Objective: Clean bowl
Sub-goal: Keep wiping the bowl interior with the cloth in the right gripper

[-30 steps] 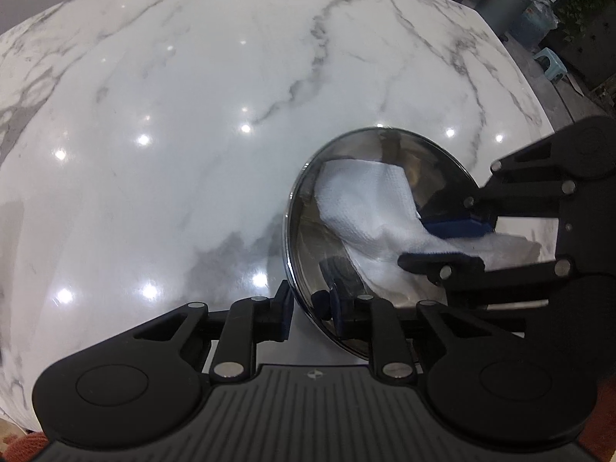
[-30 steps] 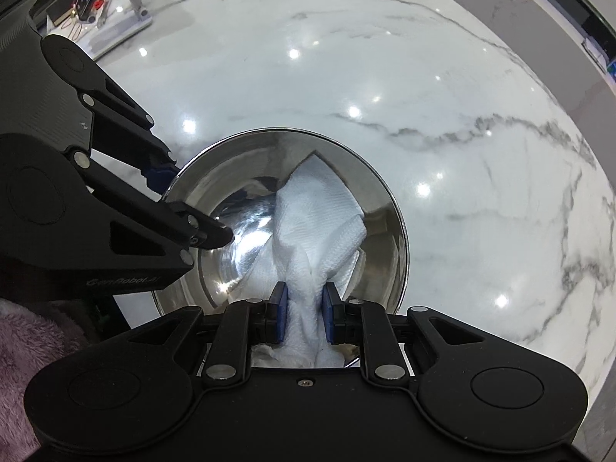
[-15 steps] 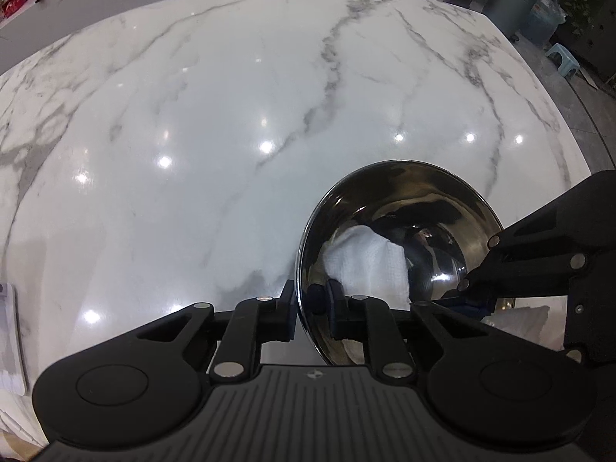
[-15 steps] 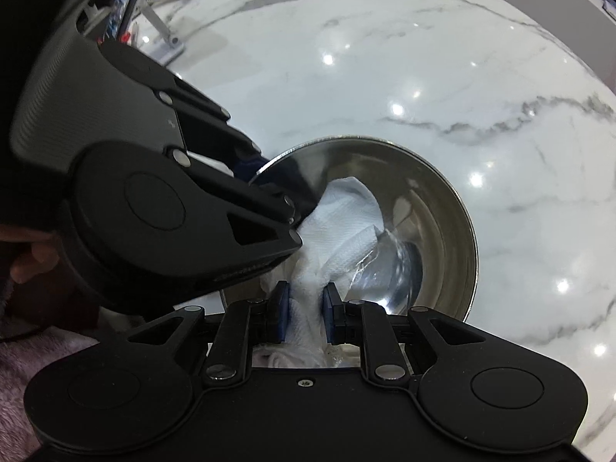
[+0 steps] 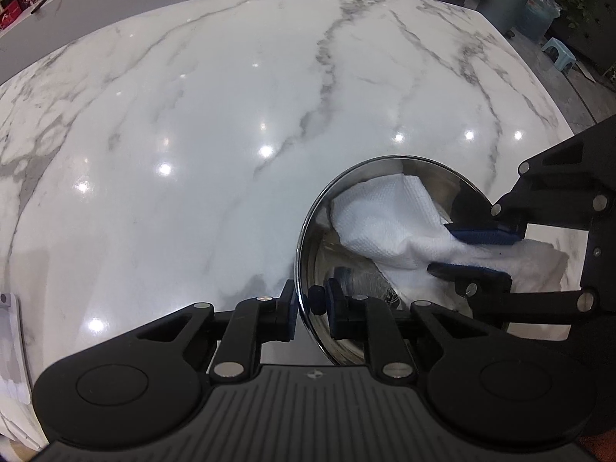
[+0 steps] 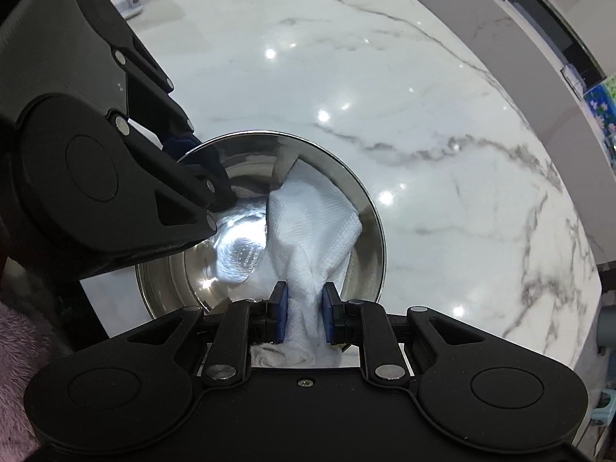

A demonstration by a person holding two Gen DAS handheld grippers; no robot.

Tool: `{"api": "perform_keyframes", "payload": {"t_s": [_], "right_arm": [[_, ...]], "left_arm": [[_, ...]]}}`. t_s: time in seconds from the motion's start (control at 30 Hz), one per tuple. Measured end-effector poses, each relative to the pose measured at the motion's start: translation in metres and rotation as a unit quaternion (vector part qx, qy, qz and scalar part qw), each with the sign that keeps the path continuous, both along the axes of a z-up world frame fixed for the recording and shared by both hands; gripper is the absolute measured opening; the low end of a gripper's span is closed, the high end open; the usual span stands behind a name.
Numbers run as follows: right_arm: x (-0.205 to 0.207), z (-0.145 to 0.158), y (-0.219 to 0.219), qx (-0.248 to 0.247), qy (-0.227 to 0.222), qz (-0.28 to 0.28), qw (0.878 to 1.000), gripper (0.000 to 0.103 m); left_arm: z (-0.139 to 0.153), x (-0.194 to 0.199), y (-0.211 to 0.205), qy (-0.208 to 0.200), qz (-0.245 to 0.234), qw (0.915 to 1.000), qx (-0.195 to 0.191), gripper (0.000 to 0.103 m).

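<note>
Bowl: steel bowl [image 5: 389, 254] near the worktop's [image 5: 231, 134] right edge
Left tool [image 5: 311, 310]: clamped on bowl rim
Right tool [image 6: 300, 313]: pinching white cloth [image 6: 312, 223] inside bowl
Progress: wiping mid-way by my judgement; inside shiny, remaining dirt cannot be told

Black two-finger grippers, blue pads

Left gripper [image 5: 311, 306] and right gripper [image 6: 304, 317]: matte black linkages, silver rivets, round hubs, ribbed housing; a fuzzy pink sleeve [image 6: 19, 365] shows at the edge.
</note>
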State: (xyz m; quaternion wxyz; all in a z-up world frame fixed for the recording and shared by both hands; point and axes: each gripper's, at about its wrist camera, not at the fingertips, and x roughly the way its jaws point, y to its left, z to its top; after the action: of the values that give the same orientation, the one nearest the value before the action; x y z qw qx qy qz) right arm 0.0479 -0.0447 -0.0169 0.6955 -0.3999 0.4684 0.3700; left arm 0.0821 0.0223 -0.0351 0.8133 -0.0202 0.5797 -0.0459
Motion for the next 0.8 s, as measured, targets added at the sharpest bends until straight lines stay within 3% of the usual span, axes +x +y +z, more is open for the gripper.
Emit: {"api": "perform_keyframes", "payload": {"t_s": [0.67,0.73,0.8], "right_arm": [[-0.005,0.005,0.002,0.041,0.044,-0.002,0.998,0.017],[-0.006,0.006,0.001,0.041,0.043,-0.003,0.998,0.017],[-0.006,0.008,0.0,0.043,0.043,-0.004,0.998,0.017]], "left_arm": [[-0.001,-0.001,0.0,-0.002,0.007,1.0,-0.004,0.014],[-0.003,-0.001,0.002,0.004,0.018,0.9997,-0.016,0.019],[-0.008,-0.004,0.007,0.022,0.034,0.9978,-0.053,0.031]]}}
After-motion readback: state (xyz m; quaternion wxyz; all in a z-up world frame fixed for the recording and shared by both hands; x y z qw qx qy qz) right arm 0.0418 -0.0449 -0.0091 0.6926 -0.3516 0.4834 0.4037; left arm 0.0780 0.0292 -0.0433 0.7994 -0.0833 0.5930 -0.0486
